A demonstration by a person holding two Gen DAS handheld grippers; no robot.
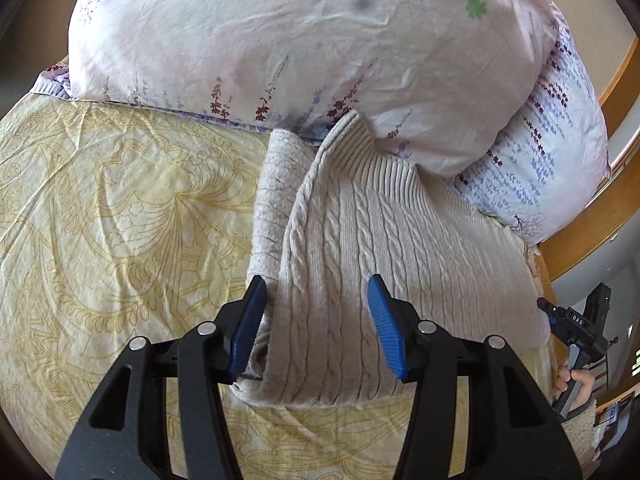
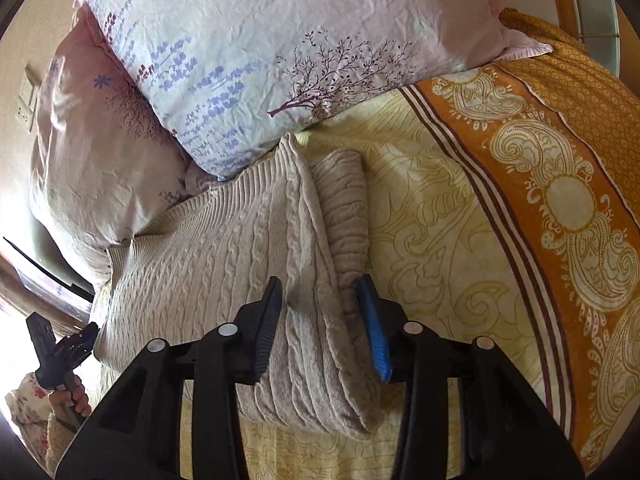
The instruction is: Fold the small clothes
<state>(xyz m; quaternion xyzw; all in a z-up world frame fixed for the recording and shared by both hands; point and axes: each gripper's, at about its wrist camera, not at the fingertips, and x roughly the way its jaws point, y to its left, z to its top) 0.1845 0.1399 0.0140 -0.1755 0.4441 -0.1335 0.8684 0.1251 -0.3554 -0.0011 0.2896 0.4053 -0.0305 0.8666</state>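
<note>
1. Lying on the bed's yellow patterned sheet (image 1: pixel 100 200), a beige cable-knit sweater (image 1: pixel 360 240) is folded lengthwise, its ribbed end touching the floral pillows (image 1: pixel 280 40) at the head of the bed.
2. Along one long side of the sweater, a fleecy inner layer (image 1: pixel 276 184) shows beside the cable-knit face; in the right wrist view the same strip (image 2: pixel 344 208) lies on the side nearer the orange paisley border (image 2: pixel 560 200) of the sheet.
3. At the sweater's near end, the left gripper (image 1: pixel 318 328) has its blue fingers (image 1: pixel 248 332) spread; one sits against the folded edge of the sweater and the other hovers over the knit, so the cloth lies between them without being pinched.
4. Near the same end of the sweater, the right gripper (image 2: pixel 320 324) straddles the thick folded ridge; its fingers (image 2: pixel 374 328) stand on either side of the fold, close to the cloth. I cannot tell whether they press on it.
5. Beyond the sweater's far side, each wrist view catches the other gripper held in a hand (image 2: pixel 74 398), off the bed's edge.
6. Behind the pillows, next to the sweater's ribbed end, a wooden bed frame (image 1: pixel 592 216) curves past.
</note>
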